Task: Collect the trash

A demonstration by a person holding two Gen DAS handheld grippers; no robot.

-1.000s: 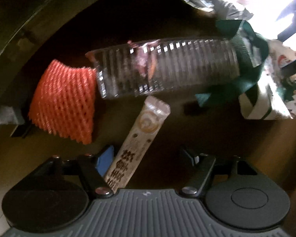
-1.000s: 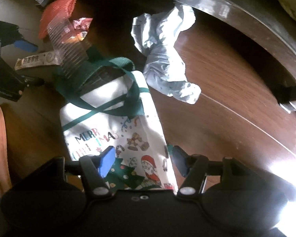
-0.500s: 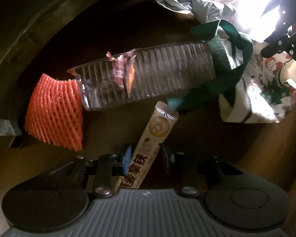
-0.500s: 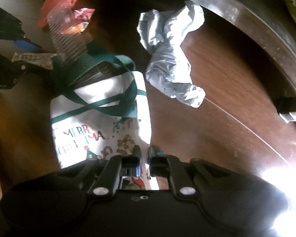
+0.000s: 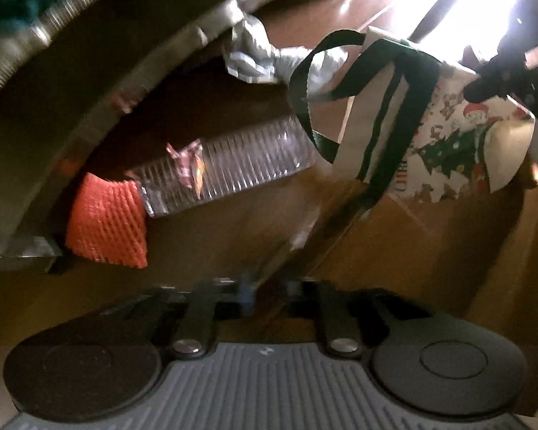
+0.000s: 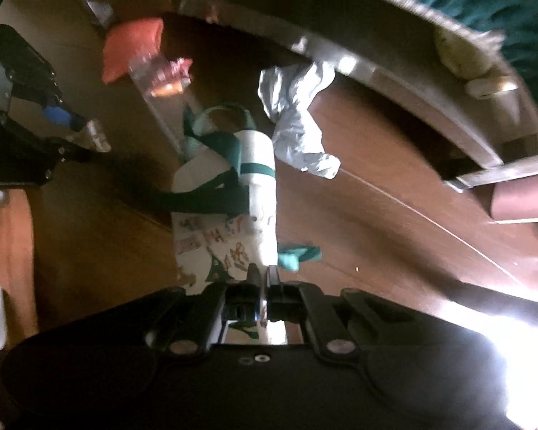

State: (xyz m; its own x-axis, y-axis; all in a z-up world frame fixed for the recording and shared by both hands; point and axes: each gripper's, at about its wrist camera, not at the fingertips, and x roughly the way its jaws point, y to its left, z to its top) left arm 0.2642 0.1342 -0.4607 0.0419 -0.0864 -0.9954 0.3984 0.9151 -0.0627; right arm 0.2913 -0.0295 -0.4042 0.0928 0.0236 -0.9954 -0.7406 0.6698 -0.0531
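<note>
My left gripper [image 5: 269, 286] is shut on a long snack sachet [image 5: 297, 243], blurred by motion and lifted off the wooden floor. My right gripper [image 6: 263, 276] is shut on the edge of a white Christmas tote bag [image 6: 258, 186] with green handles and holds it up; the bag also shows in the left wrist view [image 5: 448, 143]. On the floor lie a clear ribbed plastic tray [image 5: 226, 168] with a pink wrapper [image 5: 186, 165] in it, an orange foam net [image 5: 107, 225] and a crumpled grey-white bag [image 5: 254, 57].
A bed or sofa frame [image 5: 89, 71] curves along the far side, with trash lying at its base. It also shows in the right wrist view [image 6: 394, 53], with a furniture leg [image 6: 516, 197] at the right. Bright sunlight [image 6: 502, 340] glares on the floor.
My left gripper has shut on the sachet and lifted it. My right gripper has shut on the tote bag's edge and raised it off the floor.
</note>
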